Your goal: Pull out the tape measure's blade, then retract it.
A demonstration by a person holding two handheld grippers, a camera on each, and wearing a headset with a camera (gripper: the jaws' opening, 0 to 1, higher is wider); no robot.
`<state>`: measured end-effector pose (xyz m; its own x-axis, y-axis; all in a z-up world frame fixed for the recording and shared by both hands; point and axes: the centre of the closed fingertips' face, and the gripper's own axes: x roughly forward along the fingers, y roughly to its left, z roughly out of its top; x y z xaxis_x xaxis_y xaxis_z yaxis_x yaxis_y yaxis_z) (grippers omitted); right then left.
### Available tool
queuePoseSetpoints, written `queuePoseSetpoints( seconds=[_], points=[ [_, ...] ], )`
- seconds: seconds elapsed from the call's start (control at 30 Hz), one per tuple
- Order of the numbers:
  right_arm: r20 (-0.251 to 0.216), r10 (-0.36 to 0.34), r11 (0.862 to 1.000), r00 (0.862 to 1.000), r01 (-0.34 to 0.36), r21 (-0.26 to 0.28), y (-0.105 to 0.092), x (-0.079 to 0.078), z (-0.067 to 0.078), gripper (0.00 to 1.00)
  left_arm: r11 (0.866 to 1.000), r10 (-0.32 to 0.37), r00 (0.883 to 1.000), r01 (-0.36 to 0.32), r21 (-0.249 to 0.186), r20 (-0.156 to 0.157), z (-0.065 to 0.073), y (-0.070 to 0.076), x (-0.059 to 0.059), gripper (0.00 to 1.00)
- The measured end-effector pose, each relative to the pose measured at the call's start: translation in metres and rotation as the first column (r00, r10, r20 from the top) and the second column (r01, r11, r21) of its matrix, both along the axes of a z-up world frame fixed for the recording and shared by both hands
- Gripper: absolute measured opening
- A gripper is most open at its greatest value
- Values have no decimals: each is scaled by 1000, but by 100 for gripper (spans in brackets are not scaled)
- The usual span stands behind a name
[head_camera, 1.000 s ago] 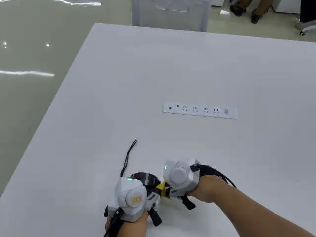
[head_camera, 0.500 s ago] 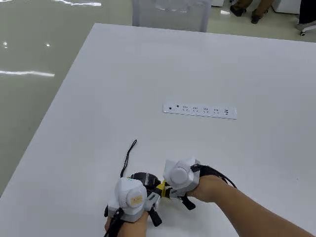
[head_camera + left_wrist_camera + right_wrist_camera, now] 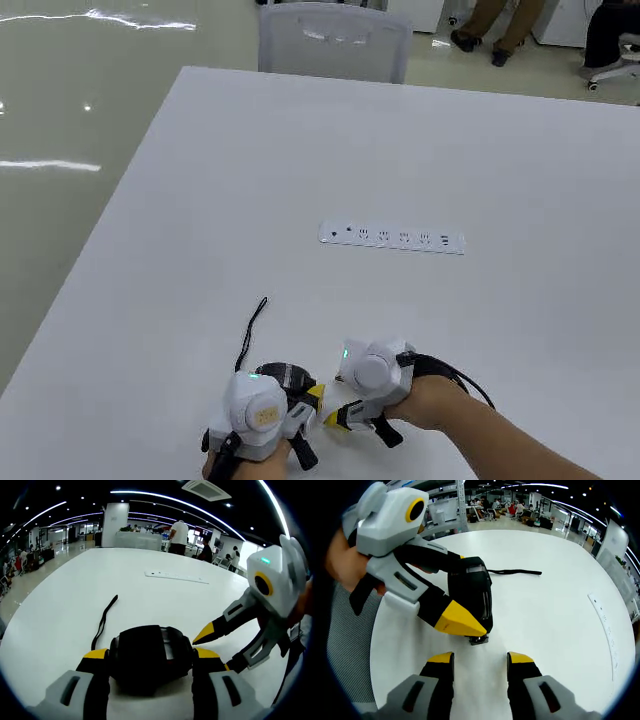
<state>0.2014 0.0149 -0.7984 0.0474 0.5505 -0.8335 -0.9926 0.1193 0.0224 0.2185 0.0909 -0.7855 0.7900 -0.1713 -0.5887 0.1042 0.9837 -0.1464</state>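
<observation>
While L gripper (image 3: pixel 152 656) holds tape measure (image 3: pixel 145 642), R gripper (image 3: pixel 481 658) backed off

Bright even ceiling strip light, floor glare, faint shadows, fisheye-bent edges

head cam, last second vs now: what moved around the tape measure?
The right gripper has backed slightly off the tape measure, toward the person; its jaws are open and empty, the blade hook just ahead of them. The left gripper still clamps the tape measure. No blade is out. The strap and power strip lie as before; the picture shift is the headset moving.
</observation>
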Motion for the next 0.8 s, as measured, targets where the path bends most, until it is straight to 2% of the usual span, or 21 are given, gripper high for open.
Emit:
queuePoseSetpoints(
  seconds=[0.1, 0.2, 0.27, 0.3, 0.37, 0.4, 0.43, 0.5, 0.53, 0.6, 0.7, 0.73, 0.77, 0.8],
  points=[
    [19, -28, 1000, 999, 27, 14, -7, 1, 3, 51, 1000, -20, 1000, 20, -5, -6, 1, -1, -1, 64],
    [27, -65, 998, 998, 64, 15, -17, 0, 4, 53, 996, -84, 996, 84, 9, -18, 1, -4, -4, 63],
    [36, -79, 997, 996, 78, 22, -24, -4, 6, 55, 991, -130, 991, 129, 36, 19, 8, -2, -3, 67],
    [42, -117, 993, 992, 115, 40, -28, -3, 8, 56, 988, -149, 988, 148, 35, 40, 15, -2, -5, 74],
    [51, -149, 988, 987, 147, 52, -35, -2, 7, 58, 983, -185, 981, 184, 27, 53, 22, -2, -8, 87],
    [59, -172, 983, 983, 168, 68, -40, -1, 6, 61, 976, -215, 974, 213, 42, 70, 26, 1, -8, 89],
    [56, -180, 982, 982, 176, 70, -43, -2, 5, 63, 972, -231, 970, 228, 50, 72, 28, 3, -8, 90],
    [48, -210, 975, 976, 206, 81, -51, -8, 6, 67, 967, -256, 961, 253, 39, 104, 39, 6, -8, 94],
    [50, -219, 973, 974, 215, 84, -54, -10, 7, 69, 967, -255, 961, 253, 31, 111, 43, 9, -9, 98],
    [56, -240, 967, 969, 233, 103, -60, -15, 12, 73, 960, -278, 956, 279, 0, 94, 36, 15, -13, 99],
    [54, -286, 951, 957, 277, 137, -69, -15, 18, 82, 956, -290, 949, 294, -12, 123, 40, 27, -16, 99],
    [59, -307, 944, 950, 296, 146, -75, -15, 21, 85, 955, -289, 948, 296, -36, 133, 43, 31, -19, 99],
    [59, -323, 938, 945, 311, 156, -79, -16, 24, 87, 953, -289, 947, 298, -49, 137, 45, 33, -21, 99],
    [57, -351, 925, 935, 337, 174, -86, -17, 28, 90, 953, -294, 947, 302, -39, 132, 46, 38, -25, 99]
  ],
)
